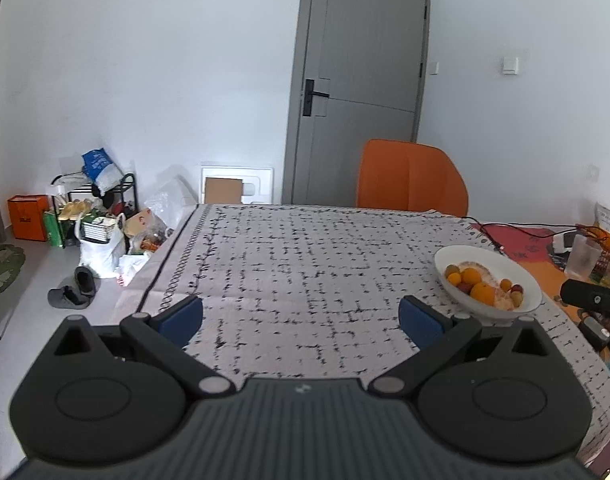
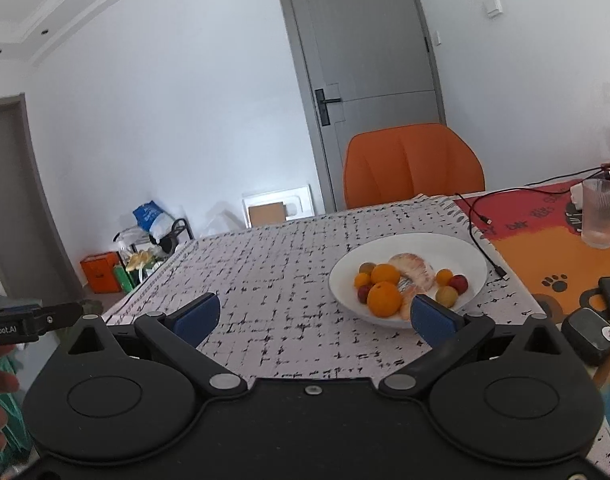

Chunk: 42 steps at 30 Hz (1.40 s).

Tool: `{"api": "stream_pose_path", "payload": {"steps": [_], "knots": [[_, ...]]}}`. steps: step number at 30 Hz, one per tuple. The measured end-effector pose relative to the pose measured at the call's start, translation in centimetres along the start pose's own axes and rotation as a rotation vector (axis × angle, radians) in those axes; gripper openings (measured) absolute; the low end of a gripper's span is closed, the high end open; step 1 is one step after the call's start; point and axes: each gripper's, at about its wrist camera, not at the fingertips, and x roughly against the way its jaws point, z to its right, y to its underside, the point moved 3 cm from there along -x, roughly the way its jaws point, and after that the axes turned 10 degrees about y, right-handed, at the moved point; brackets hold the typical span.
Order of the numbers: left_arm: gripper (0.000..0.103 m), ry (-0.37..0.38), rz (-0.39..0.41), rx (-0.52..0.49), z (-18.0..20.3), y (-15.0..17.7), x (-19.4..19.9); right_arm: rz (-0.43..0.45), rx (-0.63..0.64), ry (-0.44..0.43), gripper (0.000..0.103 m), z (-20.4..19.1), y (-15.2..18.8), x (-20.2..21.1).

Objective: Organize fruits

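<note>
Left hand-held gripper (image 1: 301, 320): jaws spread wide, blue pads holding nothing, raised over bare patterned cloth on the desk (image 1: 289, 256). Right hand-held gripper (image 2: 315, 316): likewise spread wide and empty, its right-side blue pad (image 2: 433, 320) overlapping the near rim of the bowl in the right wrist view; whether it touches the rim cannot be told.

White bowl (image 2: 445, 248): stands on the grey-and-black cloth toward the desk's right side, near the cloth's right edge. In the left wrist view the same bowl (image 1: 521, 280) lies to the right of and beyond the left gripper, apart from it.

Fruits (image 2: 385, 298): all lie inside the bowl. A large orange sits at the near side, a second orange (image 2: 385, 274) just behind it, with small yellow, orange and red round fruits around them and a pale peeled piece (image 2: 413, 266) at the back.

Black cable (image 2: 481, 232): runs along the cloth's right edge, just beside the bowl. Ribbed clear glass (image 2: 601, 212): upright on the orange-and-red mat, well right of the bowl. Orange chair (image 2: 413, 164): at the desk's far side, before a grey door (image 2: 365, 60). Bags and a rack (image 1: 93, 208) stand on the floor at left.
</note>
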Motion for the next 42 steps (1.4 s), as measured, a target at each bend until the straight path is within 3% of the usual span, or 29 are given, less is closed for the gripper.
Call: {"api": "stream_pose_path", "payload": {"steps": [11,23,42], "knots": [[0.103,-0.078,-0.020,-0.030,-0.6,0.4,0.4,-0.049,0.028,-0.022,0.103,-1.2,1.5,-0.6],[0.103,-0.063,-0.064,-0.037,-0.1,1.6,-0.4,-0.048,0.062,0.008,0.103,-1.2,1.8,-0.7],[0.103,-0.067,-0.065,-0.046,0.0,1.6,-0.3,-0.061,0.052,0.004,0.103,-1.0,2.1,-1.2]]}}
